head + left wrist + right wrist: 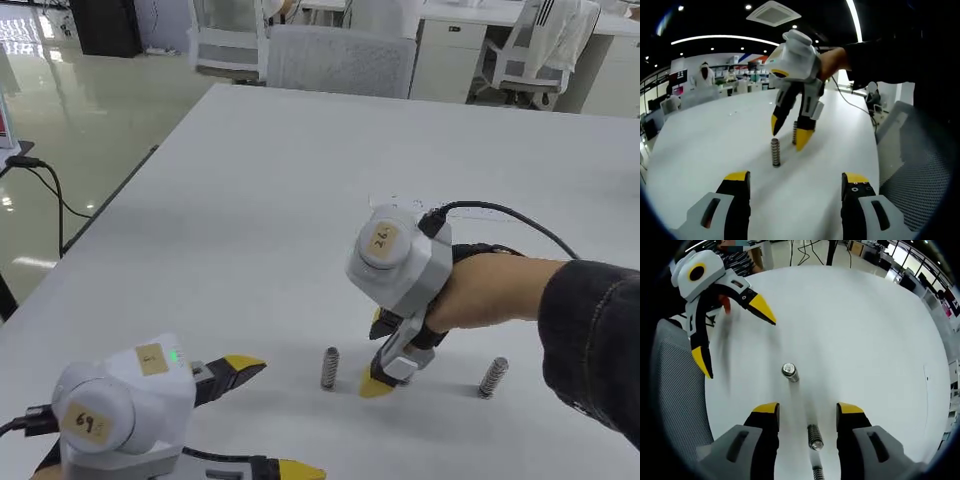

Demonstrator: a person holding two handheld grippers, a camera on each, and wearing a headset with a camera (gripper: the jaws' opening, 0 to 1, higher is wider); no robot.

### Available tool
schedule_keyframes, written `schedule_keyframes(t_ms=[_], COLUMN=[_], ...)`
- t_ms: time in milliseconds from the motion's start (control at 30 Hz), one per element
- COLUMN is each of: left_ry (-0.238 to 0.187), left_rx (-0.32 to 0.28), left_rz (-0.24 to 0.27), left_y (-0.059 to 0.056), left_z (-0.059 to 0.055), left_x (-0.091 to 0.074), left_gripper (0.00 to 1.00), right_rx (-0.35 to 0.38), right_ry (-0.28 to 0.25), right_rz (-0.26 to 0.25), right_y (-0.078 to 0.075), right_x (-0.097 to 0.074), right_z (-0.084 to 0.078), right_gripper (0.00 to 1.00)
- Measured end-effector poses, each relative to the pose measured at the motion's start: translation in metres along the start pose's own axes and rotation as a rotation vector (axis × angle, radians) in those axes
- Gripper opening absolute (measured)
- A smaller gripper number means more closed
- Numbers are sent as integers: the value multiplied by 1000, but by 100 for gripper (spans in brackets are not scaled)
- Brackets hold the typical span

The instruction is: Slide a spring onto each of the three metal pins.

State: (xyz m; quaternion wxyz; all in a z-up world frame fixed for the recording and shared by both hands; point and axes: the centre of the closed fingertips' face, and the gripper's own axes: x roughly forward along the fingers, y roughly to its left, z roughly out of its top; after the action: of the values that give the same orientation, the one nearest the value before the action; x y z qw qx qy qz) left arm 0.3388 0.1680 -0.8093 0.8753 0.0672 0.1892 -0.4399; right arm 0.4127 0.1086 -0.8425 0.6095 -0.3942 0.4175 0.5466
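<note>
The middle spring [814, 436] stands upright on the white table [300, 180] between the open, empty jaws of my right gripper [385, 355], with another spring [329, 368] just beside them and a third spring [491, 377] behind, while my left gripper [270, 418] hangs nearby, its jaws also spread and empty.

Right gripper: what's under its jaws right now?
One upright spring stands on the white table between the open jaws of the right gripper, untouched. In the head view the gripper's body covers that spot.
</note>
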Motion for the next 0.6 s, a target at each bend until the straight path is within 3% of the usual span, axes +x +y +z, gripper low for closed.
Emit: schedule_keyframes(t_ms=[600], left_ry=[0], left_rx=[5], left_rz=[0], left_y=[0], left_z=[1], left_x=[0], left_gripper=[70], right_rx=[79], right_ry=[-69], right_rz=[-57], right_y=[-8], right_x=[-12], right_z=[-22], right_gripper=[58])
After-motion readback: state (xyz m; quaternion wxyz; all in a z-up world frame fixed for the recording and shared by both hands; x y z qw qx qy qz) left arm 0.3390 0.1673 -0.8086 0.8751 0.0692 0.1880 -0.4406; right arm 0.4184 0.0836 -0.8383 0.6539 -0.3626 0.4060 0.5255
